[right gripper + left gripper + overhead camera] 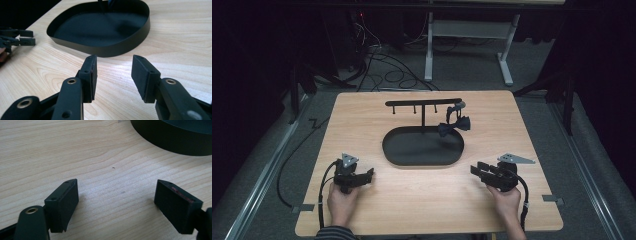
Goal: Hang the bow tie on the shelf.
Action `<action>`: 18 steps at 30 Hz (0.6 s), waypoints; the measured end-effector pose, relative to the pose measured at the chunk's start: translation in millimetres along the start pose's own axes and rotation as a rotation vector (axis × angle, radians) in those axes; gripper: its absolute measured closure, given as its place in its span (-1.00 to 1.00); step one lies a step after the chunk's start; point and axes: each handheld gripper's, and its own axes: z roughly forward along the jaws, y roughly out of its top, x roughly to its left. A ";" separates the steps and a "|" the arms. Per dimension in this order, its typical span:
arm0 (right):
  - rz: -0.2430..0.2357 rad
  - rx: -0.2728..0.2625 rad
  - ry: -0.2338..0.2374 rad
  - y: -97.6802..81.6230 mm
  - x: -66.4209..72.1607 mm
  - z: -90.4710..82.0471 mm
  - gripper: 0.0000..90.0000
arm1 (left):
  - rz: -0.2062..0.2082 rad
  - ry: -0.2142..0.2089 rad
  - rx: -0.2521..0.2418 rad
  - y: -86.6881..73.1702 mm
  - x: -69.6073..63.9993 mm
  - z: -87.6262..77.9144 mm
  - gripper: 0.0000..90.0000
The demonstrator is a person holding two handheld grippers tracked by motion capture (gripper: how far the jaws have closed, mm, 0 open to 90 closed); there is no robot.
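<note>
Two grippers at rest, either side of the tray [397, 155].
Your left gripper [368, 174] lies low on the table [422, 205] left of the tray, jaws spread, empty; your right gripper [476, 170] sits right of it, jaws apart, aimed at its rim. The bow tie [454, 125] hangs from the rack [423, 102] above the tray.

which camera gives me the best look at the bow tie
The high view: the bow tie hangs whole from the right end of the black rack, above the tray. The gripper views show the tray's rim and wood, not the tie.
</note>
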 end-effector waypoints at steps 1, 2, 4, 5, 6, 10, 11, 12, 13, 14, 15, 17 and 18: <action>0.006 0.002 -0.003 -0.8 -0.1 0.6 0.28 | 0.000 0.000 0.000 0.0 0.0 0.0 -0.56; 0.004 0.003 -0.004 -1.3 -0.6 1.4 0.28 | 0.000 0.000 0.000 0.0 0.0 0.0 -0.56; -0.002 0.011 -0.009 -1.9 -1.4 3.0 0.28 | 0.000 0.000 0.000 0.0 0.0 0.0 -0.56; -0.003 0.014 -0.011 -2.0 -1.6 3.5 0.28 | 0.000 0.000 0.000 0.0 0.0 0.0 -0.56; -0.002 0.018 -0.013 -2.3 -1.9 4.2 0.28 | 0.000 0.000 0.000 0.0 0.0 0.0 -0.56; -0.003 0.024 -0.023 -3.6 -3.3 6.4 0.28 | 0.000 0.000 0.000 0.0 0.0 0.0 -0.56; -0.001 0.024 -0.026 -4.0 -3.6 7.0 0.28 | 0.000 0.000 0.000 0.0 0.0 0.0 -0.56; -0.001 0.028 -0.030 -4.4 -4.0 7.6 0.28 | 0.000 0.000 0.000 0.0 0.1 0.0 -0.56; -0.002 0.029 -0.033 -4.8 -4.6 8.5 0.28 | 0.000 0.000 0.000 0.0 0.1 0.0 -0.56; -0.004 0.030 -0.035 -5.1 -5.4 9.1 0.28 | 0.000 0.000 0.000 0.0 0.0 0.0 -0.56; -0.001 0.030 -0.037 -5.4 -5.8 9.7 0.28 | 0.000 0.000 0.000 0.0 0.0 0.0 -0.56; 0.002 0.029 -0.041 -5.9 -6.8 11.3 0.28 | 0.000 0.000 0.000 0.0 0.0 0.0 -0.56; 0.002 0.031 -0.044 -6.2 -7.1 12.5 0.28 | 0.000 0.000 0.000 0.0 0.0 0.0 -0.56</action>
